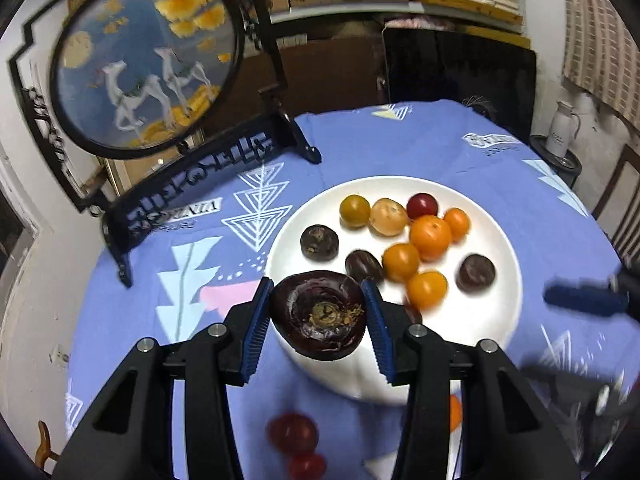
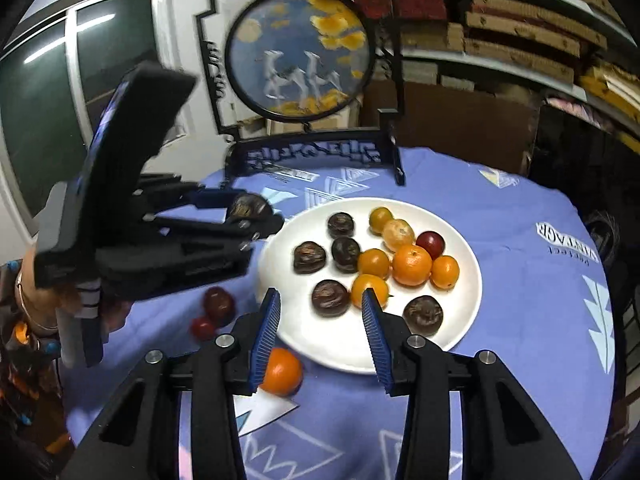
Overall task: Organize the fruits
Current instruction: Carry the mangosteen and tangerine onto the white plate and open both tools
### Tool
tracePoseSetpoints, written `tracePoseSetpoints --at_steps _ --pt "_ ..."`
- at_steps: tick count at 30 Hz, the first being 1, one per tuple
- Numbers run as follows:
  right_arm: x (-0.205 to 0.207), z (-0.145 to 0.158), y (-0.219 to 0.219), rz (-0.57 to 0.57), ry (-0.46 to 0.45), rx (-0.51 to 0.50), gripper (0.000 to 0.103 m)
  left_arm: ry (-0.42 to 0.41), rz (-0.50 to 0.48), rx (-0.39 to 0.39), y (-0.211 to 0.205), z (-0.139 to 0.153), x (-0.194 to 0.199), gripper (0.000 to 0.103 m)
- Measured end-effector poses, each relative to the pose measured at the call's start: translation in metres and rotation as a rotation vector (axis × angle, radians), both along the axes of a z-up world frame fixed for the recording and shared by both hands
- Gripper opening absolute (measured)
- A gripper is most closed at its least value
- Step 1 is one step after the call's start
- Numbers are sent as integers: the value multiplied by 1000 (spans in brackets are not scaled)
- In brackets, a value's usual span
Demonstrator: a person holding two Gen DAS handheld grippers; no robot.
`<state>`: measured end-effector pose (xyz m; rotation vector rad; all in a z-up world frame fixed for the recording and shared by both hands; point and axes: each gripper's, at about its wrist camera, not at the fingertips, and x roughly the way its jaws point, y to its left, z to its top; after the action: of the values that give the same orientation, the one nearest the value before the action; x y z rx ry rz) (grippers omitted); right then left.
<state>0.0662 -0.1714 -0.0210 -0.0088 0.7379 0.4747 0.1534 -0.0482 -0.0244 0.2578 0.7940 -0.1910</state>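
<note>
Blue ribbed fingers [image 1: 256, 332] of the left gripper [image 1: 318, 320] stand nearest in the left wrist view, closed against the two flanks of a dark purple-brown round fruit [image 1: 319, 314], its dried stem scar facing the camera. That fruit is held above the near rim of the round white plate [image 1: 504, 240], apparently clear of it. On the plate lie small orange citrus fruits [image 1: 430, 232], further dark fruits, a yellow-green one and a dark red one. Short of the plate, on the blue patterned counter [image 1: 132, 300], two blurred red round fruits [image 1: 294, 434] remain unsorted.

Right wrist view: the right gripper [image 2: 318, 318] hangs over the plate's near rim [image 2: 468, 312], fingers spread wide with nothing between them. One loose orange citrus fruit [image 2: 282, 372] sits on the counter just short of the plate, beside the gripper's left finger. The two red fruits [image 2: 218, 306] lie to the plate's left, beneath the left gripper [image 2: 250, 216], which carries the dark fruit [image 2: 248, 208] beside the plate's left rim.

Judgement: these fruits look light, smooth and prone to roll; the dark shell appears firm, the red ones softer. Take each across its widest girth, with modest pressure.
</note>
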Motion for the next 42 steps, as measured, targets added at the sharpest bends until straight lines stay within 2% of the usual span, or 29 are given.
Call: tracePoseSetpoints --at_steps 1,3,6,8,9,10,13,16,21,25,29,31,32,33,34,35,36,40,42 --pt "-1 -10 1 29 39 22 64 9 8 -10 0 -3 7 44" --pt "-7 -34 13 90 103 23 79 18 13 -31 4 -7 16 44" --pt "-8 -73 46 118 174 -131 80 23 10 -61 13 -10 15 44" --pt "-2 -91 55 98 227 -135 76 12 5 -66 19 -9 6 44" --pt "-1 -92 57 92 195 -124 67 9 -2 -63 20 -8 3 44" --pt "-1 -93 64 109 166 -148 45 3 -10 -60 21 -6 -2 44" --pt "-3 -83 68 139 155 -139 43 -8 -40 -51 24 -2 -15 44" --pt "-4 -58 57 138 101 -120 42 -15 -57 -46 25 3 -21 44" --pt "28 -13 27 9 -11 -97 43 -6 -40 -64 14 9 -1 44" --pt "81 -12 8 -97 -22 -96 43 -3 7 -5 -2 -3 26 44" --pt "120 -25 2 -143 13 -68 43 51 17 7 -5 -26 46 44" --pt "133 -31 3 -150 39 -65 45 54 29 26 -7 -34 52 45" --pt "140 -33 3 -160 56 -61 44 62 33 21 -5 -37 56 48" --pt "145 -34 -2 -180 55 -45 49 67 38 12 -3 -38 58 53" --pt "138 -31 -3 -190 42 -32 59 65 47 1 1 -37 59 68" --pt "132 -30 -7 -199 28 -12 65 55 49 -10 5 -35 58 76" --pt "124 -28 -13 -200 16 15 70 31 44 -21 9 -31 54 76" --pt "92 -26 -23 -181 27 73 73 1 33 -49 26 -20 35 76" --pt "65 -28 -19 -134 32 88 73 -7 41 -61 40 -17 21 78"
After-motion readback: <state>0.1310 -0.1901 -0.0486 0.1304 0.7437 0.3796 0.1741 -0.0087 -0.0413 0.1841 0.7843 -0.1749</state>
